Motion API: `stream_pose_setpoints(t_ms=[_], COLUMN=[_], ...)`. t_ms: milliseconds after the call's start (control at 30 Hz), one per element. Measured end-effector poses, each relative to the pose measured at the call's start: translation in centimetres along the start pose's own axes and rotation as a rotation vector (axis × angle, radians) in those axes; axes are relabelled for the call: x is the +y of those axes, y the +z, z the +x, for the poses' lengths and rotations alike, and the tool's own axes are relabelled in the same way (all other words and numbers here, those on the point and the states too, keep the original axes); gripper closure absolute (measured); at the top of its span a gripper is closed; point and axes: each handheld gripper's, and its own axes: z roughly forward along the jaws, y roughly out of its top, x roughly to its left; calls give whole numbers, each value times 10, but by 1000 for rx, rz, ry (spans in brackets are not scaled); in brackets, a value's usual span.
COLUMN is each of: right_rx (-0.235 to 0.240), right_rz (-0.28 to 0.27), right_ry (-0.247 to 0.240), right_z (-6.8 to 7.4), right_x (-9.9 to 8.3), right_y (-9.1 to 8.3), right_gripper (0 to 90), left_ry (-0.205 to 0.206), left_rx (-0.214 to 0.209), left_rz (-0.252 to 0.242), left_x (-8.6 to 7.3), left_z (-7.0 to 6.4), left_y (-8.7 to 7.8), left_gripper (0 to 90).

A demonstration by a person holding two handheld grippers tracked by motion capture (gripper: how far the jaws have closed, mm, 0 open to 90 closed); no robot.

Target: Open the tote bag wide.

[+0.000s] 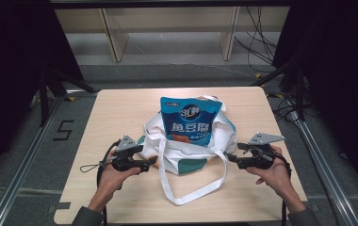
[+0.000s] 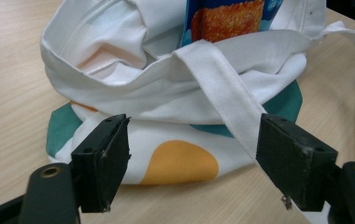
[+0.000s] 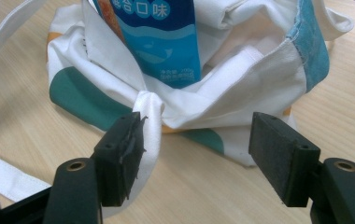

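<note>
A white tote bag with teal and orange patches lies slumped on the wooden table. A blue snack packet stands in its mouth, leaning back. The bag's long white strap loops toward the table's front edge. My left gripper is open at the bag's left side; in the left gripper view the bag and strap lie just beyond the jaws. My right gripper is open at the bag's right side, its jaws apart before the bag's edge and packet.
The table's front right and left areas are bare wood. Beyond the far edge are wooden shelf legs, cables on the floor and dark stands on both sides. A floor marking lies to the left.
</note>
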Motion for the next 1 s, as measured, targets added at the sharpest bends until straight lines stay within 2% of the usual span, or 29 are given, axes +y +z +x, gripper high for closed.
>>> stream_pose_setpoints(t_ms=[33,67,100,133,167,233,300,333,367,400,433,467,500,567,600,633,667,700,767,833,867,900,933,967,1000], right_rx=[19,13,9,4,16,2,3,0,-3,0,-2,-6,3,4,7,0,18,8,3,9,3,8,5,14,6], right_rz=[19,9,5,2,26,19,23,20,25,36,27,20,39,26,29,28,23,26,13,25,16,15,17,16,20], right_ry=[35,24,12,-7,26,13,46,33,29,38,35,19,37,7,47,48,26,23,19,22,-12,25,9,30,19], right_z=[3,2,2,1,3,2,5,4,3,4,4,4,5,4,8,8,7,8,9,10,8,12,10,13,13], right_x=[0,-1,-2,-2,-3,-4,-6,-7,-8,-9,-10,-10,-10,-11,-12,-12,-13,-13,-14,-15,-16,-17,-18,-19,-20], right_y=[-1,-1,0,0,0,0,-2,-2,-2,-3,-3,-3,-5,-5,-6,-7,-6,-8,-8,-10,-11,-11,-11,-12,-13], right_gripper=[358,357,356,355,351,349,349,349,349,349,349,349,349,347,347,347,346,346,345,344,343,343,343,341,341], left_ry=[2,16,-6,1,-8,-2,-13,-5,-19,-46,-55,-42,-38,-21,-30,-37,-48,-27,-21,-24,-43,-35,-33,-32,-48], left_rx=[0,3,9,11,13,10,7,-2,-9,-33,-35,-30,-30,-37,-39,-50,-45,-42,-45,-40,-40,-35,-36,-36,-33], left_rz=[-3,13,1,-6,-18,-26,-30,-31,-25,-35,-33,-33,-35,-30,-34,-36,-40,-32,-35,-24,-29,-27,-25,-26,-26], left_x=[-1,-3,-4,-5,-6,-7,-11,-13,-14,-16,-17,-18,-19,-19,-20,-20,-21,-22,-24,-27,-29,-30,-31,-33,-34], left_z=[0,2,0,1,0,0,-2,-2,-3,-4,-5,-6,-7,-7,-8,-9,-11,-10,-10,-9,-10,-9,-8,-8,-9], left_y=[-1,-3,-3,-4,-5,-8,-10,-10,-12,-11,-12,-13,-13,-15,-16,-17,-17,-18,-18,-19,-18,-19,-20,-20,-20], left_gripper=[249,247,242,239,237,236,235,235,232,230,228,227,226,227,226,226,226,226,225,225,225,225,225,225,225])
